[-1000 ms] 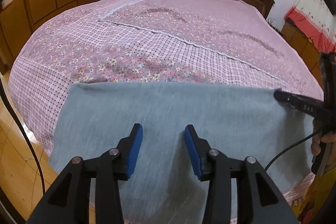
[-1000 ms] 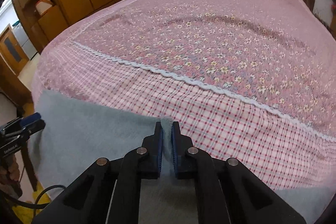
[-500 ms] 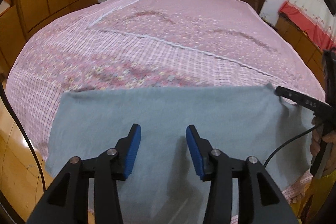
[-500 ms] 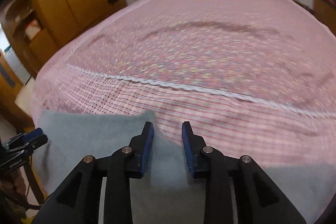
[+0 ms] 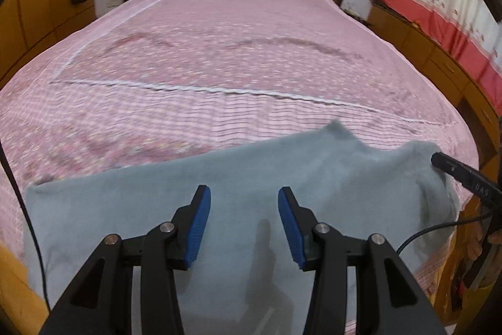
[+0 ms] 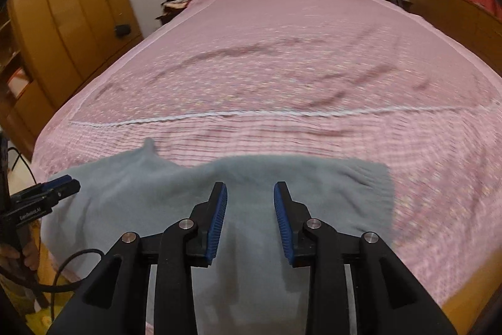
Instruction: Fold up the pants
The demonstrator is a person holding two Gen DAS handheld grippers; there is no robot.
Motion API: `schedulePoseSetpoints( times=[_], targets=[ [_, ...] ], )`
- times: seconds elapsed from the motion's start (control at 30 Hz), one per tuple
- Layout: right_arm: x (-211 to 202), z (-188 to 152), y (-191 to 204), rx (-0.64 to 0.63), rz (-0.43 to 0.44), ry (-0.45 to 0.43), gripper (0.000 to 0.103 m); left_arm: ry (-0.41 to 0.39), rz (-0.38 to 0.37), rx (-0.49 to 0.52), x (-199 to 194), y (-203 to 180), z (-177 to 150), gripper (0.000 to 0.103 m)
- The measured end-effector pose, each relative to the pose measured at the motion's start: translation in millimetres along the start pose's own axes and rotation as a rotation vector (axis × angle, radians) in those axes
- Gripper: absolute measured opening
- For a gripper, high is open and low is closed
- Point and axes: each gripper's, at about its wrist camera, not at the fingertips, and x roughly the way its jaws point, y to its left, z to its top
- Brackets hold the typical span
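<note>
The right gripper [image 6: 250, 211] has its jaws apart, with nothing pressed between the blue pads; they have just been opening, and the grey cloth that lies under them is free. The left gripper [image 5: 244, 220] also stands part open above the cloth and grasps nothing; its pads [image 5: 197, 228] do not touch the fabric as far as I can see. Each gripper shows at the side of the other's view.

The pants [image 6: 150, 193] lie on the near end of the bed [image 6: 282, 68], spread across the pink checked cover [image 5: 157, 121]; the near part seems to hang over the bed's edge. On the far edge a small peak of cloth [image 5: 337, 127] stands up, so the fold is not flat there.

The fabric looks soft, fleecy and light; it will bend with no resistance and will not keep a shape, and I judge that it drags a little on the cover instead of sliding. The best place to take hold is, I think, at a corner or along an edge, where the pads can pinch all layers together; a hold in the middle would only lift a bump.
</note>
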Motion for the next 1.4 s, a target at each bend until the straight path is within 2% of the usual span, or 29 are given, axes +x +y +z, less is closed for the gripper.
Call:
schedulePoseSetpoints(
  times=[0.23, 0.3, 0.37, 0.5, 0.8, 0.97, 1.1, 1.13, 1.2, 1.3, 1.4],
  targets=[
    [-20.1, -12.0, -38.8, 0.088, -0.053, -0.023, 0.032, -0.025, -0.051, 0.062, 9.4, -30.7, 15.5, 0.046],
    [-24.5, -14.9, -51.3, 0.118, -0.077, -0.029, 0.032, -0.032, -0.062, 0.083, 13.5, -40.5, 21.2, 0.036],
    [-27.8, -18.3, -61.7, 0.147, -0.089, -0.035, 0.032, -0.027, -0.079, 0.103, 19.2, -49.9, 26.6, 0.03],
    [-28.1, -23.9, -79.6, 0.198, -0.101, -0.035, 0.033, -0.021, -0.102, 0.148, 31.8, -70.3, 32.6, 0.025],
    [-0.7, -36.0, -100.4, 0.269, -0.01, 0.037, 0.039, 0.057, -0.088, 0.15, 72.5, -85.5, 30.4, 0.024],
    [-7.1, -38.5, -95.7, 0.255, 0.025, 0.008, 0.042, 0.057, -0.07, 0.155, 77.8, -87.5, 28.0, 0.024],
    [-4.3, -43.1, -94.3, 0.234, 0.007, 0.03, 0.041, 0.053, -0.061, 0.156, 79.6, -88.5, 29.5, 0.025],
    [-3.0, -44.4, -93.5, 0.232, -0.001, 0.035, 0.039, 0.051, -0.058, 0.156, 80.9, -90.2, 30.6, 0.025],
    [-6.1, -44.1, -85.6, 0.189, -0.049, 0.014, 0.023, 0.047, -0.053, 0.162, 81.3, -92.1, 32.7, 0.024],
    [-31.3, -39.7, -75.3, 0.14, -0.102, -0.078, 0.022, 0.036, -0.045, 0.173, 83.4, -95.8, 37.7, 0.025],
    [-39.9, -38.2, -81.3, 0.143, -0.129, -0.071, 0.022, 0.036, -0.026, 0.18, 91.0, -96.6, 41.1, 0.025]
  ],
)
